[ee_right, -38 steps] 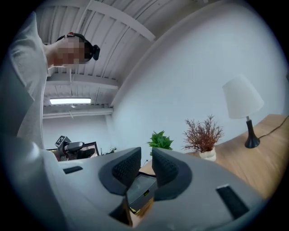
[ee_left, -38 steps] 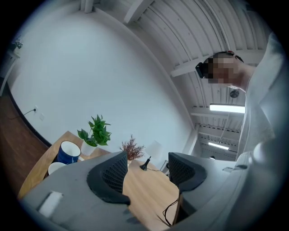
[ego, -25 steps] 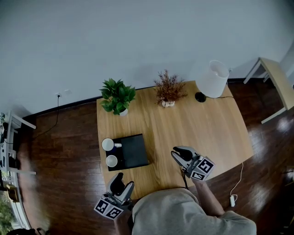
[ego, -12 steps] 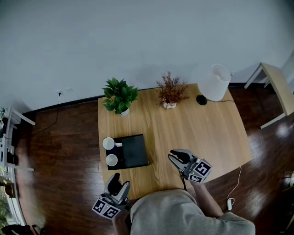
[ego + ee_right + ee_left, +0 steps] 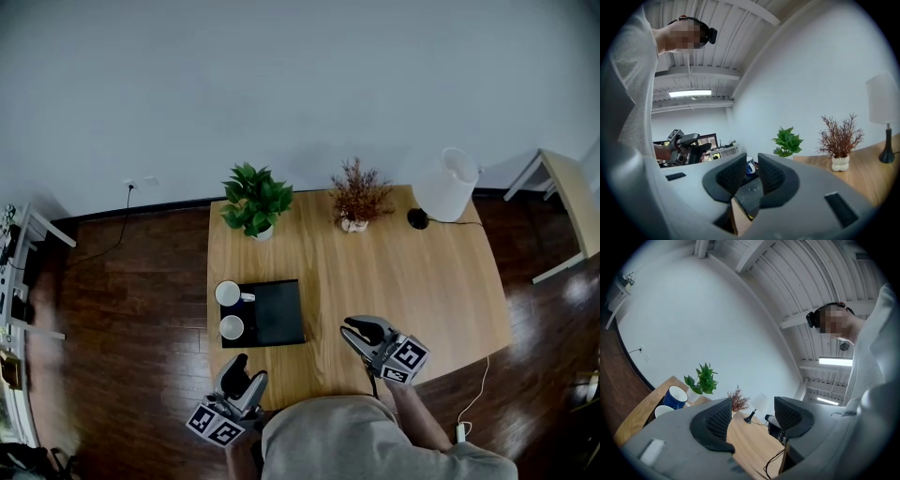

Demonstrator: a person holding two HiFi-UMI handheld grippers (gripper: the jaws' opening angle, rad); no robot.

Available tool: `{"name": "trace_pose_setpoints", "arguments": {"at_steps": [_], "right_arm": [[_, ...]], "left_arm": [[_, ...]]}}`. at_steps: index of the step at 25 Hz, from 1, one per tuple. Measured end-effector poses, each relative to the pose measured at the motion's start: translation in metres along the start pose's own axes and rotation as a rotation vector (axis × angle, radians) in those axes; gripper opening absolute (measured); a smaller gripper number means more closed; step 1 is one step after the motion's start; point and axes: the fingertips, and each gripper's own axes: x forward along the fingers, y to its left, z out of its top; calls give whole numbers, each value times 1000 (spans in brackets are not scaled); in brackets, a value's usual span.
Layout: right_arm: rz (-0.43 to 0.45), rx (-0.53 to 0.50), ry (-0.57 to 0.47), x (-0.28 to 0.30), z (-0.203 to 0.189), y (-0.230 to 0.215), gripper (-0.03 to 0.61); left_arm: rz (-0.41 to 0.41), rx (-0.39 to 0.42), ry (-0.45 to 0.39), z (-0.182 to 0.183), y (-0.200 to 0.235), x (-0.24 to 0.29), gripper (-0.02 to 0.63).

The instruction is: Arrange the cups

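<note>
My left claw (image 5: 246,368), low in the head view, is spread wide with nothing in it. My right claw (image 5: 356,330), over to its right, is pressed together and empty. Both are by the bottom edge of the wooden table (image 5: 394,272). Left of the middle lies a black tray (image 5: 277,312). On its left side stand the blue cup (image 5: 227,293) and, just below it, the white cup (image 5: 231,327).

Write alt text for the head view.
A person holds a left gripper and right gripper at a wooden table's near edge. Two cups stand at a black tray's left end; a green plant, dried plant and lamp line the far edge.
</note>
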Motion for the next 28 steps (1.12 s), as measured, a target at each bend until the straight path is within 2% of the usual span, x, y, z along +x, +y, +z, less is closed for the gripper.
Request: {"name": "trace_pose_setpoints", "arguments": {"at_steps": [12, 19, 28], "right_arm": [[28, -21, 39, 10, -6, 10, 69], [69, -86, 97, 15, -12, 22, 69], [85, -88, 105, 17, -12, 25, 69]], "left_arm": [[12, -14, -9, -2, 3, -1, 278], [17, -40, -41, 2, 6, -3, 278], [27, -56, -63, 2, 7, -7, 277]]}}
